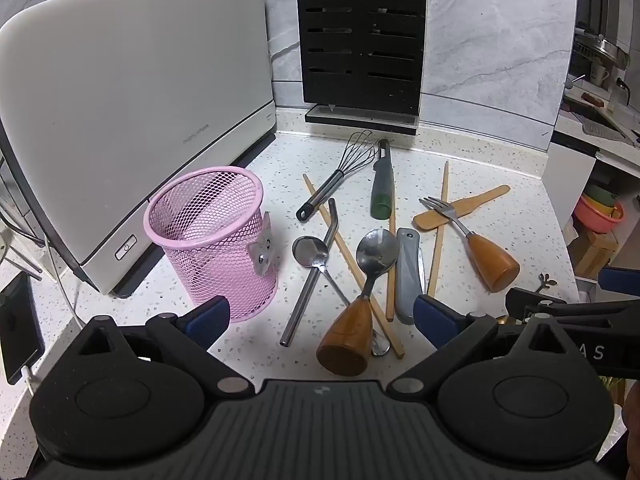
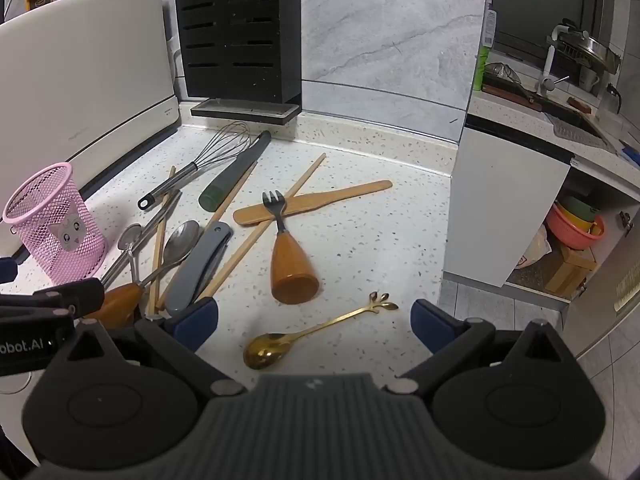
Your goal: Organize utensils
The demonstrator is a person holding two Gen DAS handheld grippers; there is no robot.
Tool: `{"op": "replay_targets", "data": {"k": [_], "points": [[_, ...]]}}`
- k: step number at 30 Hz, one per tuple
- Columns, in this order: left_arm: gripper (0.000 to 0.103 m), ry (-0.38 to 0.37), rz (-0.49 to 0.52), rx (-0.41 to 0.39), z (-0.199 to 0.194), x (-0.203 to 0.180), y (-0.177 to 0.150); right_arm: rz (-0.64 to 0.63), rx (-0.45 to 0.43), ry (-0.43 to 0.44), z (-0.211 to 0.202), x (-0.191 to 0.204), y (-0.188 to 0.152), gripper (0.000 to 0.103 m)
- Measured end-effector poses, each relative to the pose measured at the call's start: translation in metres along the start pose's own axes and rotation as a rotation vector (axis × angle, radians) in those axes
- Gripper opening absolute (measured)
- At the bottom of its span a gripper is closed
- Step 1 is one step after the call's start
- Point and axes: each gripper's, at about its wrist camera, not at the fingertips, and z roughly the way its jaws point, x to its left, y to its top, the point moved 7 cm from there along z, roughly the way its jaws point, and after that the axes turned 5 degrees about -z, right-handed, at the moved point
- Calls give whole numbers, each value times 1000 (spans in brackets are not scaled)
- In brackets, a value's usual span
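Utensils (image 2: pixel 294 256) lie scattered beside "murphy richards" appliance (image 1: pixel 132 120) — both grippers' jaws spread wide, empty.

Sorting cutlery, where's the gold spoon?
Right wrist view: the gold spoon lies alone on the counter, nearest the camera, just below the wooden-handled fork.

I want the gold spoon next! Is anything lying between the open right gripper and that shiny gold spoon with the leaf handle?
No. In the right wrist view, the gold leaf-handled spoon lies alone on bare speckled counter, right before the open right gripper.
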Motion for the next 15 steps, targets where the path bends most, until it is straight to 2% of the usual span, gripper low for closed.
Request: {"op": "replay_targets", "data": {"k": [15], "points": [[103, 0, 0, 0, 0, 0, 0, 1, 1, 0, 1, 0, 0, 100]]}}
